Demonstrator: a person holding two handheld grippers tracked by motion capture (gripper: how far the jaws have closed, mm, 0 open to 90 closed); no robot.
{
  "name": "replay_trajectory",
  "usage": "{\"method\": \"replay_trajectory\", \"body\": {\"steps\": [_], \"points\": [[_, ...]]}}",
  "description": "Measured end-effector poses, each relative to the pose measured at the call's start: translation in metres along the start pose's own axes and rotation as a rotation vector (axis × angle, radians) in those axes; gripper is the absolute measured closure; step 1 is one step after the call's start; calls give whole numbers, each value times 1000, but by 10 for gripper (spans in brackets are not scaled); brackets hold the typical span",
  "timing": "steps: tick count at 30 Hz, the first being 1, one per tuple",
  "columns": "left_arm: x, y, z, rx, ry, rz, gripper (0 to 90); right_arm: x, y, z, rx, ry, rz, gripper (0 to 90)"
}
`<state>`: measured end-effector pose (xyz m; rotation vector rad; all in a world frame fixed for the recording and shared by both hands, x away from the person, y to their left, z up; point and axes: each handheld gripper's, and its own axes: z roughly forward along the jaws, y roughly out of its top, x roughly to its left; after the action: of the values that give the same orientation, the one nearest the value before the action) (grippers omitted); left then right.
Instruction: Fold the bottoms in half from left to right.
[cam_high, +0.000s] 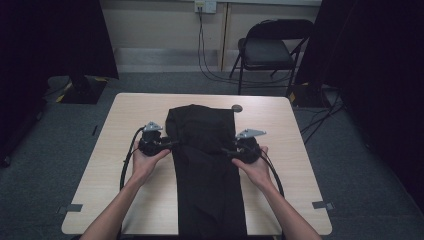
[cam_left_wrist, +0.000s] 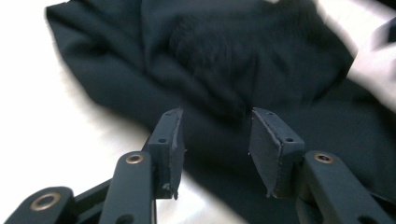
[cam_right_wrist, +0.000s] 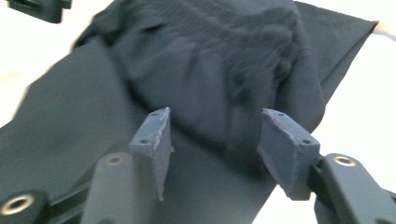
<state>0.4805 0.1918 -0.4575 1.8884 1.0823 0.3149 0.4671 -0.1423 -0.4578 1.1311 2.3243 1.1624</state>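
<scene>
Two grippers flank a dark cloth (cam_high: 207, 165) on a table (cam_high: 295, 150).

The cloth lies folded down the table's middle, reaching its near edge. The left gripper (cam_high: 172, 144) points at its left side, the right gripper (cam_high: 225, 150) at its right; both have jaws spread, nothing pinched between the pads.

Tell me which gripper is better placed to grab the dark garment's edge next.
Probably the left gripper: the garment edge lies between its open jaws in its own view. The right gripper is open too, but its jaws look over the cloth's middle, with the edge off to one side. It's a close call.
</scene>
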Motion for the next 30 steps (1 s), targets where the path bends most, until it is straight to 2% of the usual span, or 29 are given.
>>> {"method": "replay_trajectory", "body": {"steps": [1, 3, 5, 6, 7, 9, 10, 12, 13, 14, 16, 17, 18, 20, 21, 24, 26, 28, 30], "points": [[0, 4, 5, -11, -6, 1, 550, -5, 4, 8, 12, -12, 1, 422], [-2, 11, 15, -2, -4, 24, 543, -10, 11, 20, 18, -43, -17, 414], [-4, 14, 25, 17, -16, 42, 522, -16, 16, 31, 29, -46, 6, 396], [-5, 15, 33, 42, -31, 47, 507, -18, 18, 36, 30, -56, 14, 394], [-6, 14, 39, 57, -38, 42, 488, -20, 18, 41, 38, -57, 25, 396], [-10, 10, 50, 106, -30, 57, 451, -21, 16, 49, 67, -96, 14, 386], [-11, 9, 52, 108, -26, 58, 440, -21, 14, 55, 86, -100, 9, 377], [-12, 5, 56, 109, -9, 59, 422, -20, 12, 58, 84, -102, 21, 381], [-11, 4, 56, 120, 0, 67, 451, -20, 11, 59, 72, -91, 36, 488], [-9, 4, 56, 120, 5, 68, 514, -20, 11, 60, 70, -73, 38, 536], [-8, 6, 53, 126, 16, 67, 632, -17, 11, 61, 70, -85, 34, 656], [-8, 7, 52, 115, 23, 69, 765, -16, 11, 58, 59, -99, 27, 748], [-6, 10, 49, 108, 1, 62, 796, -17, 12, 56, 44, -95, 30, 773], [-6, 17, 42, 63, -3, 58, 848, -18, 18, 49, 20, -85, 45, 793], [-6, 23, 38, 23, -24, 31, 852, -18, 23, 45, 8, -84, 39, 798], [-9, 45, 23, -33, -22, 48, 855, -19, 46, 27, -54, -77, 31, 805], [-14, 69, 5, -104, -22, 64, 859, -22, 65, 11, -111, -73, 32, 808], [-25, 89, -11, -143, 25, 128, 861, -23, 82, -4, -166, -71, 35, 809], [-39, 110, -33, -211, -24, 141, 862, -23, 98, -24, -238, -68, 42, 812]]}}
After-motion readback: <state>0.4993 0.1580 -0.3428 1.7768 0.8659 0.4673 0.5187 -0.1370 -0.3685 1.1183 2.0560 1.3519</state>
